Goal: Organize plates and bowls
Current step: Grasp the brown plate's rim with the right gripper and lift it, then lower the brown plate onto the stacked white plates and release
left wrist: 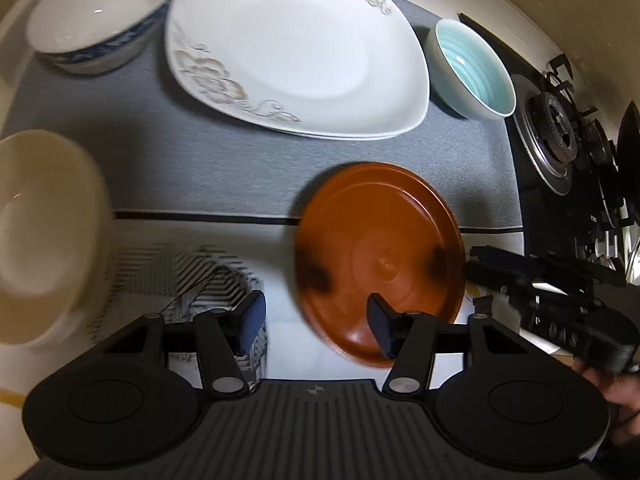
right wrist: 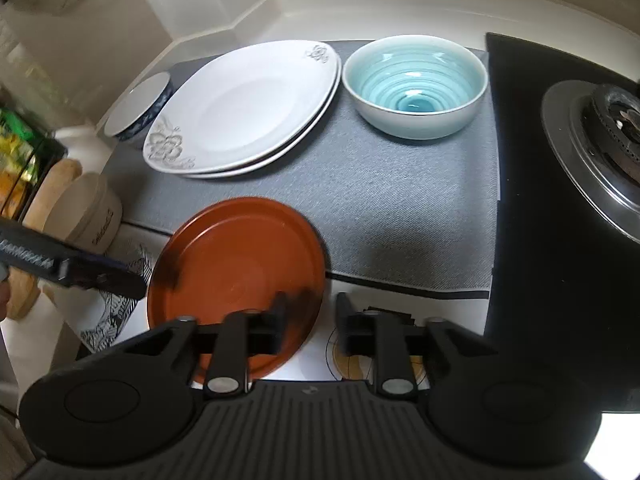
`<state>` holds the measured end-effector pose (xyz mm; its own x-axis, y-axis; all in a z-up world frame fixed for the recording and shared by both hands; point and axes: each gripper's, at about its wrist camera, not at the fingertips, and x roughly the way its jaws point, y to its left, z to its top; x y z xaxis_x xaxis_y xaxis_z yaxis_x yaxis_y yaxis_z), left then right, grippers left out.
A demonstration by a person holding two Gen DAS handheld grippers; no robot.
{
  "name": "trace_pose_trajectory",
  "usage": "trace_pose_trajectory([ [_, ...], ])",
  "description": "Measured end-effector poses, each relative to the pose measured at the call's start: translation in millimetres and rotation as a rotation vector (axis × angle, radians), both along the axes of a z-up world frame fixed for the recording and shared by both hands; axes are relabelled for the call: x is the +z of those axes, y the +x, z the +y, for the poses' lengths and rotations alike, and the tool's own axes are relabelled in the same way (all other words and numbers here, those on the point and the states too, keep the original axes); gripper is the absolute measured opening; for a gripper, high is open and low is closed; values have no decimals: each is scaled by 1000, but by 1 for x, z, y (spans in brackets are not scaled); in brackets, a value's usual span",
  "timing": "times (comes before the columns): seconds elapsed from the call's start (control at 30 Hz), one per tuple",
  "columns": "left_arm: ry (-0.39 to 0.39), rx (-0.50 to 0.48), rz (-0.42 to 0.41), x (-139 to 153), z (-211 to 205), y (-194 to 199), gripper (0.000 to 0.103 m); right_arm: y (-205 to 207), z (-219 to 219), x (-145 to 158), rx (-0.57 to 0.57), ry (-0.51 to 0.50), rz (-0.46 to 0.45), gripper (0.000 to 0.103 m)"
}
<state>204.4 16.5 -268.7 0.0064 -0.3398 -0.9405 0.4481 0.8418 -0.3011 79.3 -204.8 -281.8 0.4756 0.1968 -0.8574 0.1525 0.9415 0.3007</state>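
Note:
A round brown plate (left wrist: 380, 256) (right wrist: 240, 268) lies flat on the counter, its far part over the front edge of the grey mat (left wrist: 200, 160) (right wrist: 400, 220). My left gripper (left wrist: 316, 324) hangs open above the plate's left rim, with its right finger (left wrist: 380, 328) over the plate. Over the plate's right rim, my right gripper (right wrist: 312, 320) is open too; the rim shows in the gap and neither pad presses on it. Two stacked white plates with a floral print (left wrist: 296, 52) (right wrist: 244, 112) and a teal bowl (left wrist: 476, 68) (right wrist: 416, 84) rest on the mat behind.
A white bowl with a blue pattern (left wrist: 100, 12) (right wrist: 140, 104) stands at the mat's far left. Stacked cream bowls (left wrist: 40, 220) sit at the left. A black gas hob with a burner (left wrist: 556, 140) (right wrist: 600, 140) borders the mat on the right.

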Motion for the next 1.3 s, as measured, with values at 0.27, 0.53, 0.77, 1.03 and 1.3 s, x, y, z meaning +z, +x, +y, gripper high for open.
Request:
trace_pose_trajectory([
  [0.27,77,18,14,-13,-12,1,10,0,13,-14,70,-16,7,19],
  [0.53,72,43,-49,23,-23,-21,10,-18,-3,4,86,24,-49,15],
  [0.77,48,115,-86,56,-29,-39,10,-24,-27,33,129,59,-100,15],
  [1.03,-28,245,-110,84,-21,-39,10,-1,-40,69,213,46,-190,15],
  [1.3,-93,270,-120,87,-8,7,11,51,-21,99,168,-38,-264,16],
])
